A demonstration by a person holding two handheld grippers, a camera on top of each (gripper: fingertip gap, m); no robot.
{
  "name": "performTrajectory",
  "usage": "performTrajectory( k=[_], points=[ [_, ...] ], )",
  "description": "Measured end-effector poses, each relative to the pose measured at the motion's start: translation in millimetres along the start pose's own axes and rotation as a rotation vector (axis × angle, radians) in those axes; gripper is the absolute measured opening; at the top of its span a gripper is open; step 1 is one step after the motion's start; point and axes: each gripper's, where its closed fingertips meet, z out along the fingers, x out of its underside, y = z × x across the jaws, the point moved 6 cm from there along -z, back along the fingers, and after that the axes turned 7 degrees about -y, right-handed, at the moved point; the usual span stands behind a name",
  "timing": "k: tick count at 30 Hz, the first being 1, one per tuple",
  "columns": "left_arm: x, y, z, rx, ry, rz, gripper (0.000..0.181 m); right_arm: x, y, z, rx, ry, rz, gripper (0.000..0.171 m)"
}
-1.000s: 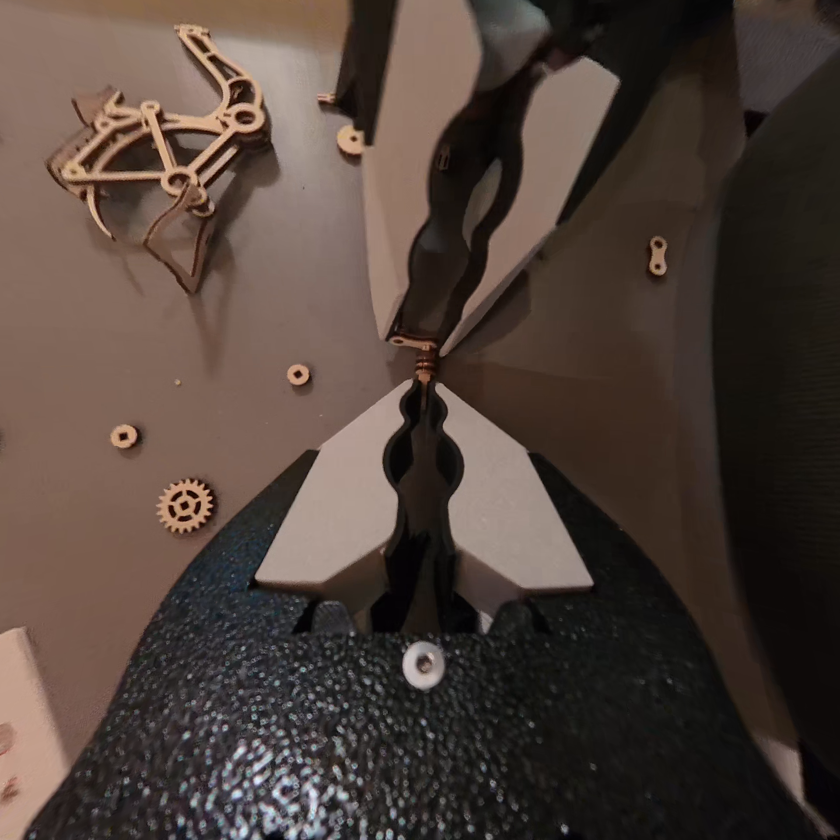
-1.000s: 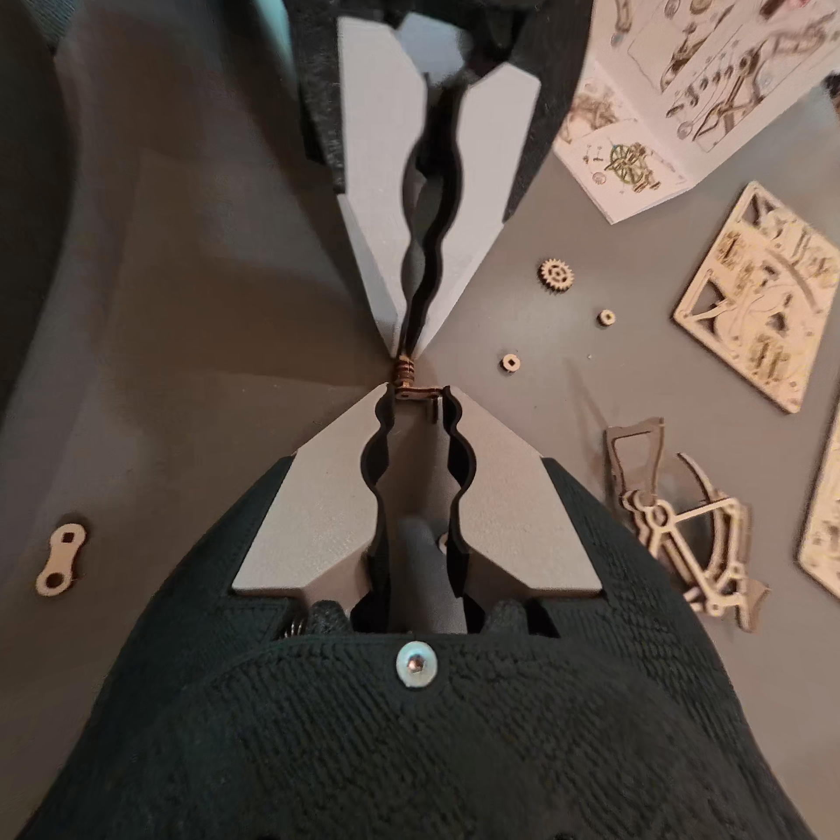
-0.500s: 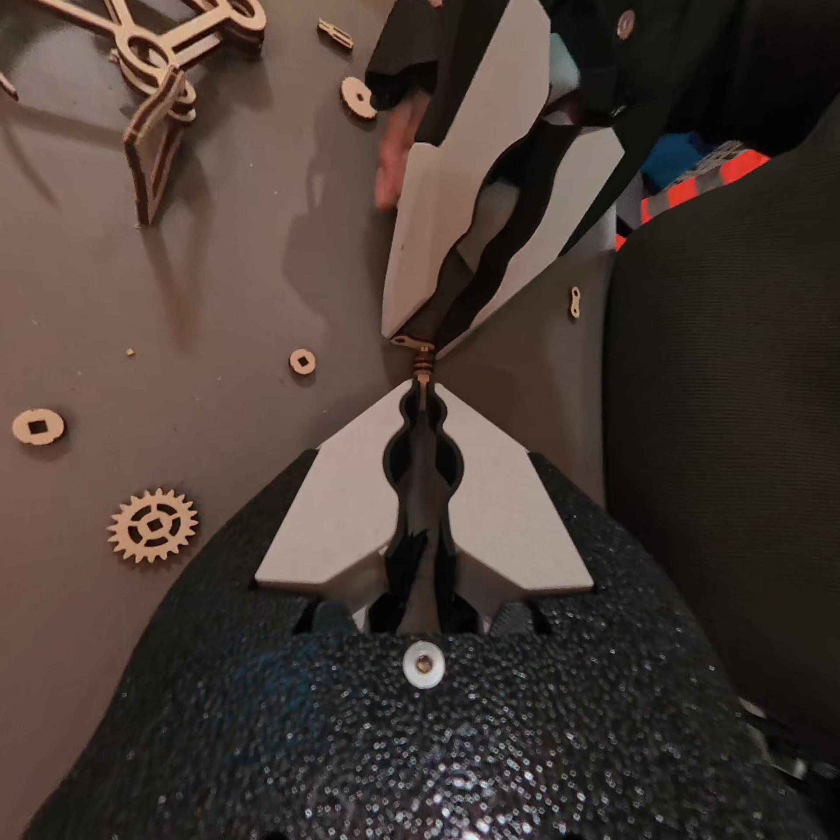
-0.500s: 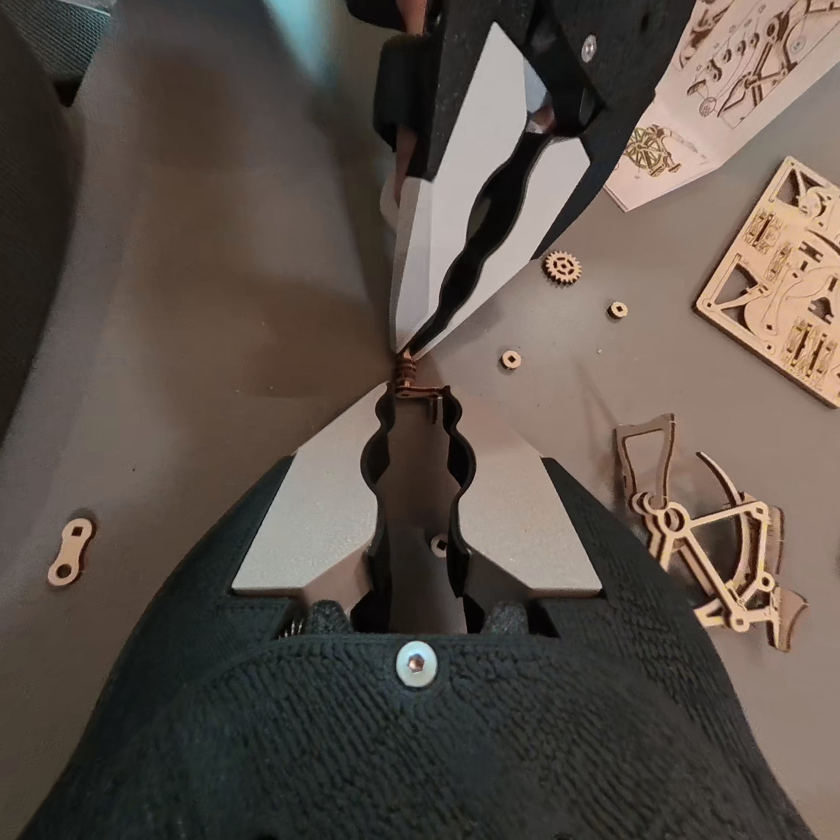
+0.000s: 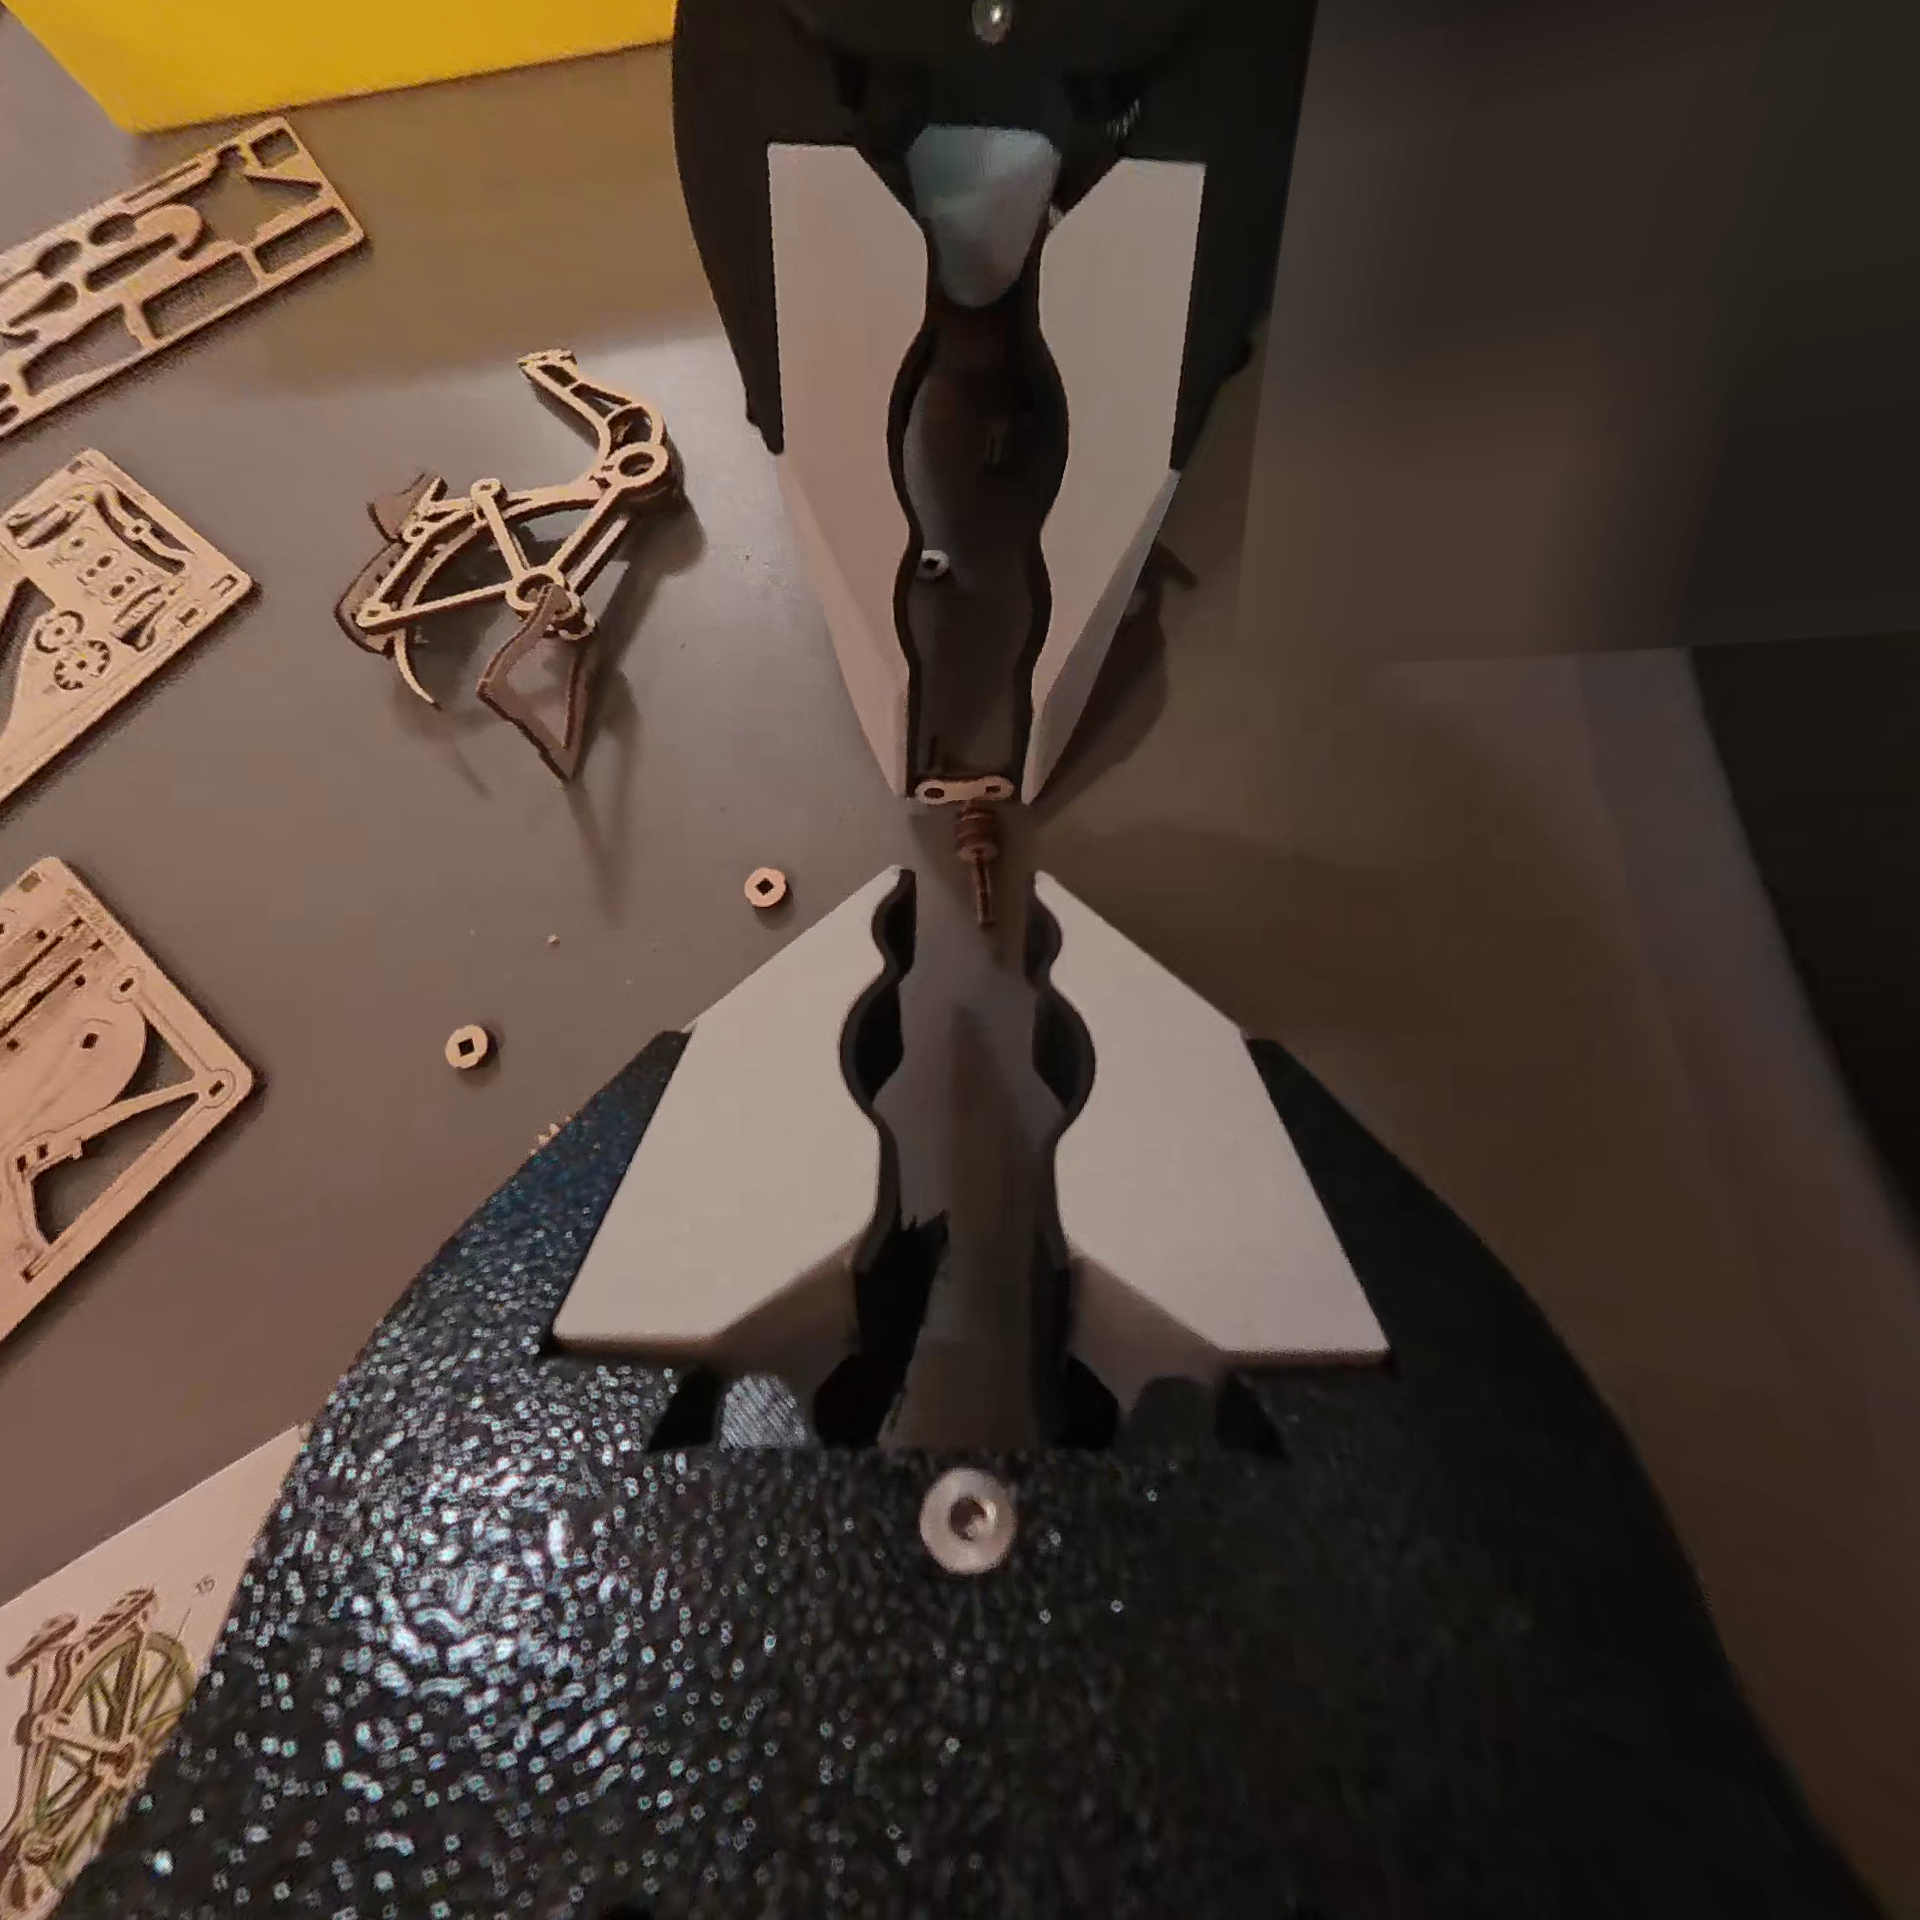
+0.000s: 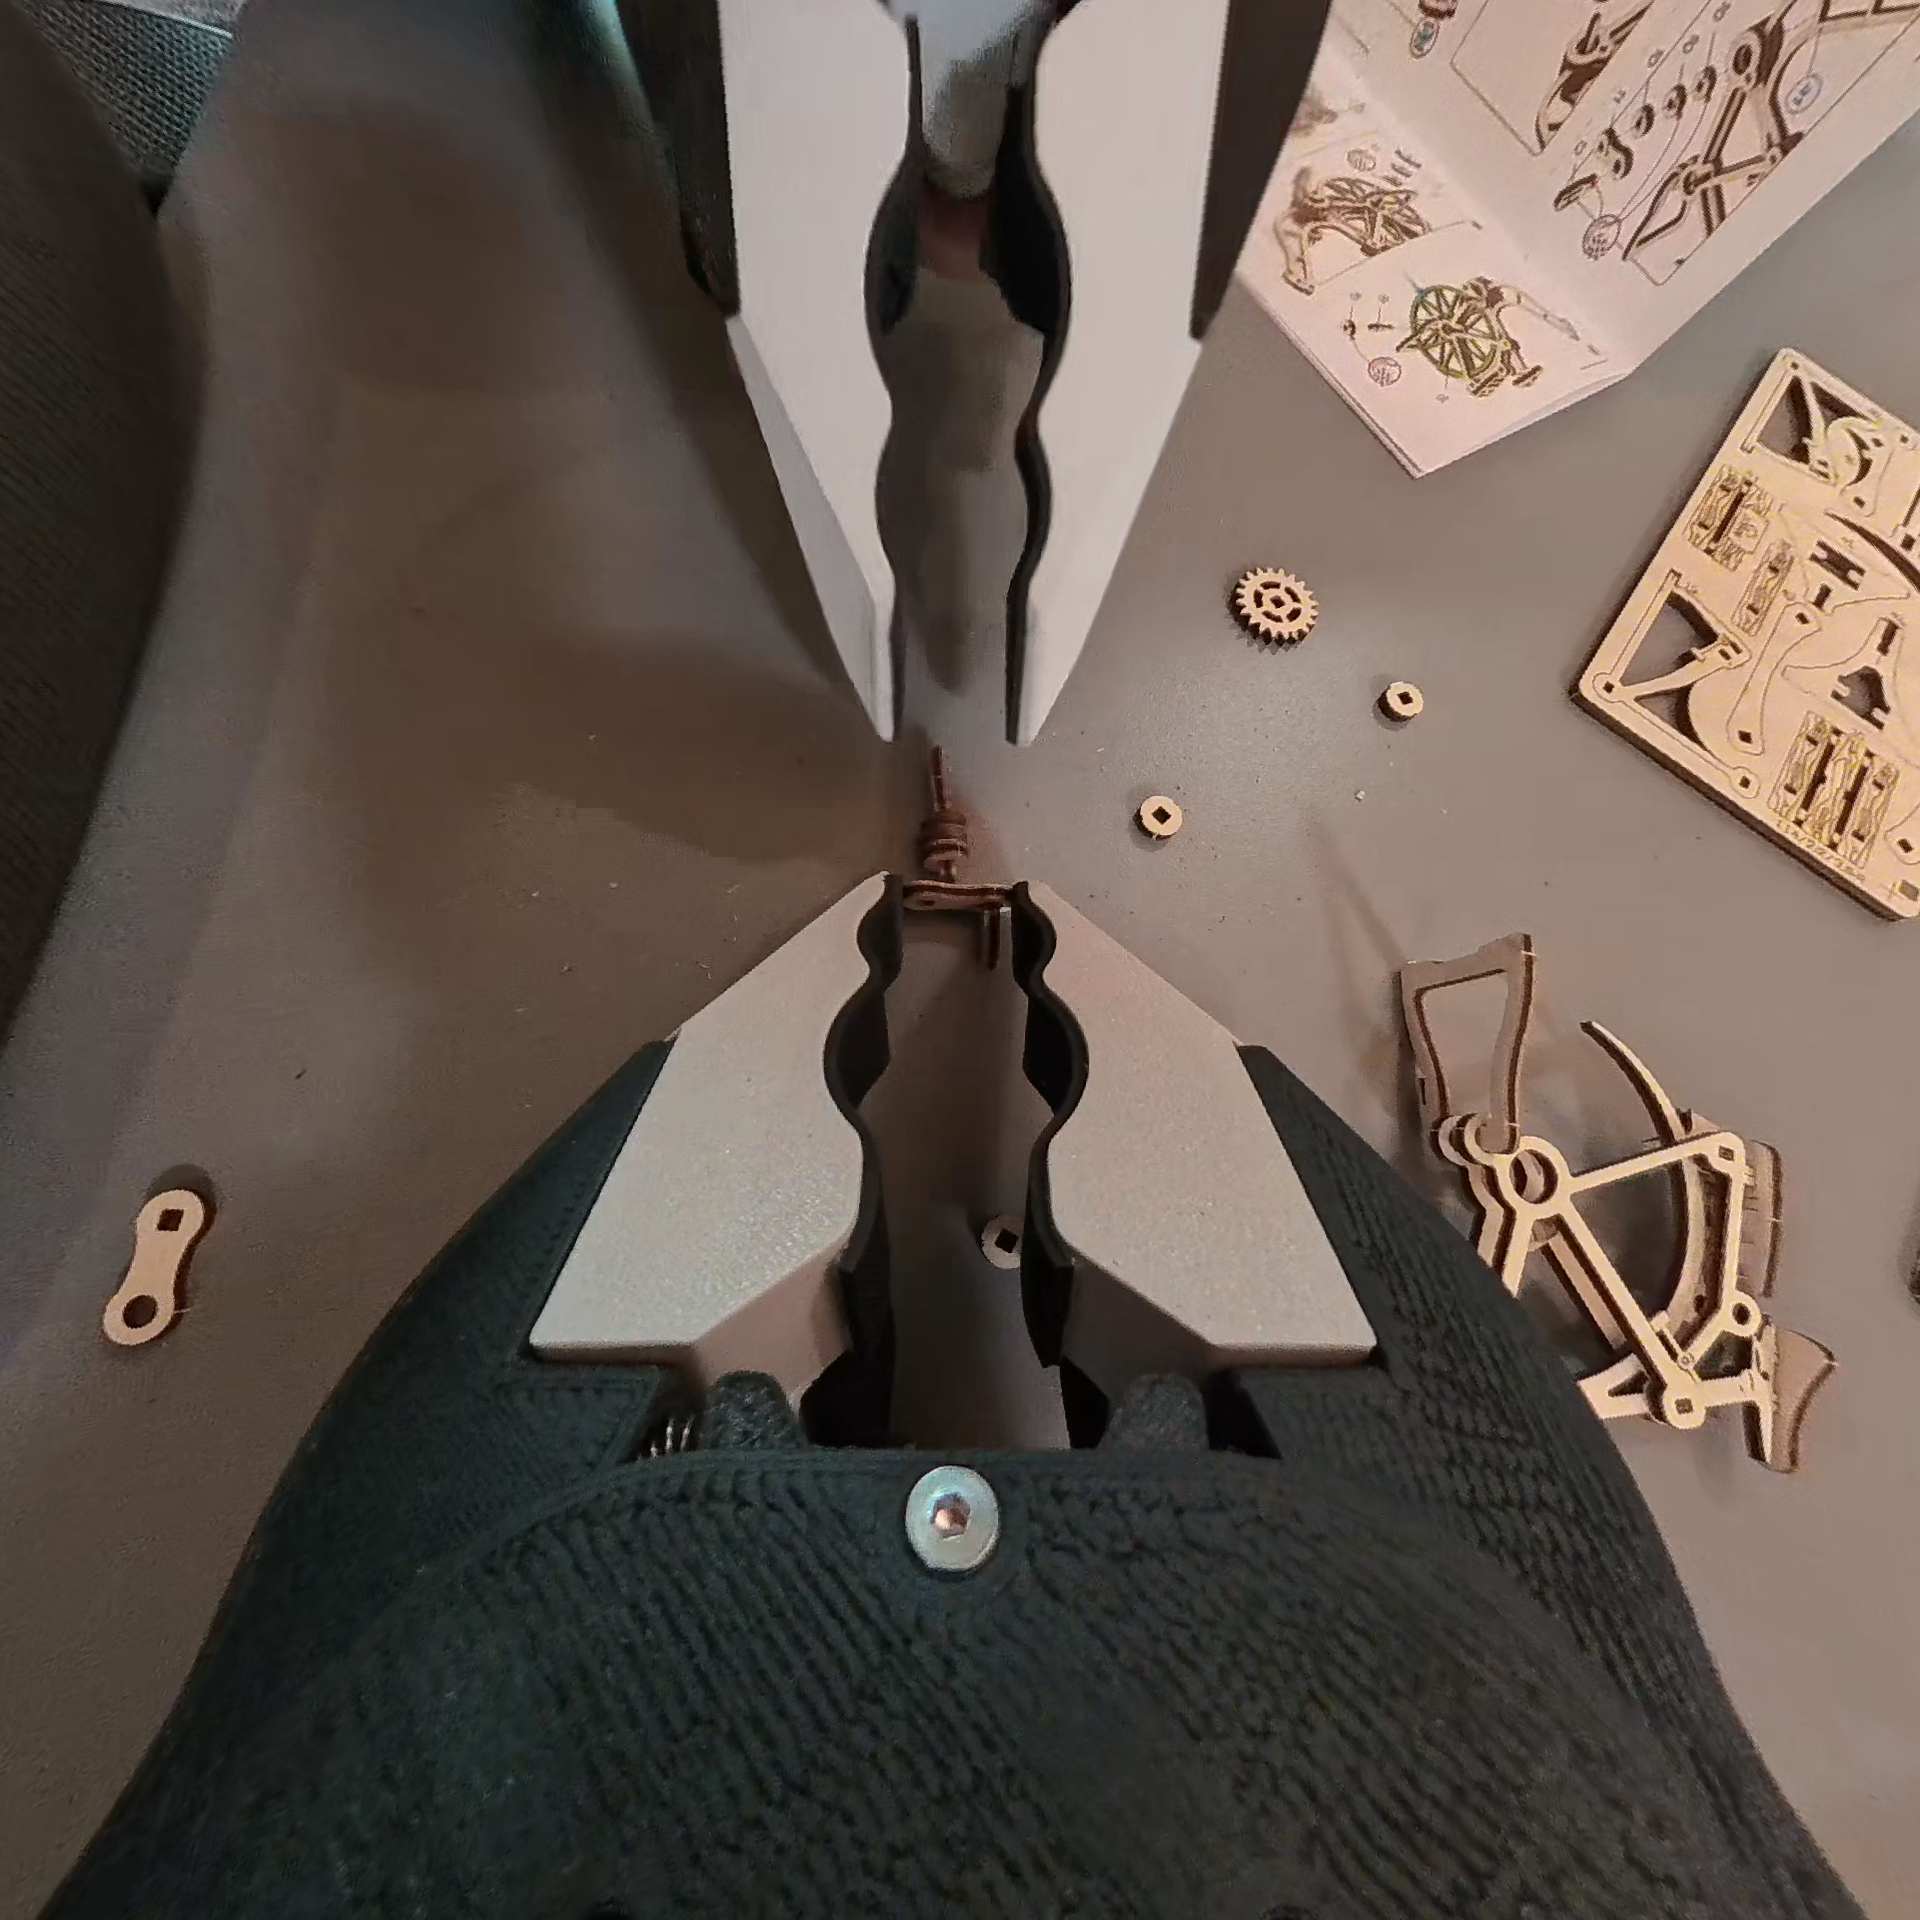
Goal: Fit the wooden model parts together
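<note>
Left gripper [image 5: 968, 883]: nearest the left wrist camera; fingers apart, nothing between them; its tips flank the free end of the pin without visibly touching it.
Right gripper [image 6: 951, 914]: nearest the right wrist camera, facing the left gripper tip to tip; fingers closed on the flat wooden link [image 6: 954, 896], which spans the gap between the tips.
Wooden link and pin [image 5: 975, 847]: held crosswise at the right gripper's tips; a short pin ringed with small washers projects from the link toward the left gripper, held clear of the table.
Loose link [image 6: 156, 1268]: at 9 o'clock of the right gripper in the right wrist view, flat on the grey table [image 6: 1351, 935].
Square-holed washers [image 5: 770, 886]: two lie at 9 to 10 o'clock of the left gripper's tips.
Small gear [image 6: 1275, 606]: at 2 o'clock of the right gripper's tips, flat on the table.
Part-built wooden assembly [image 5: 499, 582]: at 10 o'clock in the left wrist view, well apart from both grippers.
Laser-cut part sheets [image 5: 104, 582]: several along the left edge of the left wrist view.
Instruction booklet [image 6: 1507, 208]: at 1 o'clock in the right wrist view, open on the table.
Yellow box [image 5: 343, 52]: farthest, at 11 o'clock in the left wrist view.
</note>
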Motion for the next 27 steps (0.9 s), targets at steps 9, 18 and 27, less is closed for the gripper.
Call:
performTrajectory(
  k=[9, 18, 27],
  points=[
    [4, -4, 12, 0.009, 0.04, 0.047, 0.001, 0, 0, 0, -0.002, -0.001, -0.007, 0.019],
    [0, -4, 14, 0.036, 0.105, 0.031, 0.001, 0, 0, 0, -0.016, -0.001, 0.002, 0.019],
    [0, -2, 16, 0.075, 0.108, -0.031, 0.001, 0, -1, 0, -0.037, -0.002, 0.013, 0.019]
  ],
)
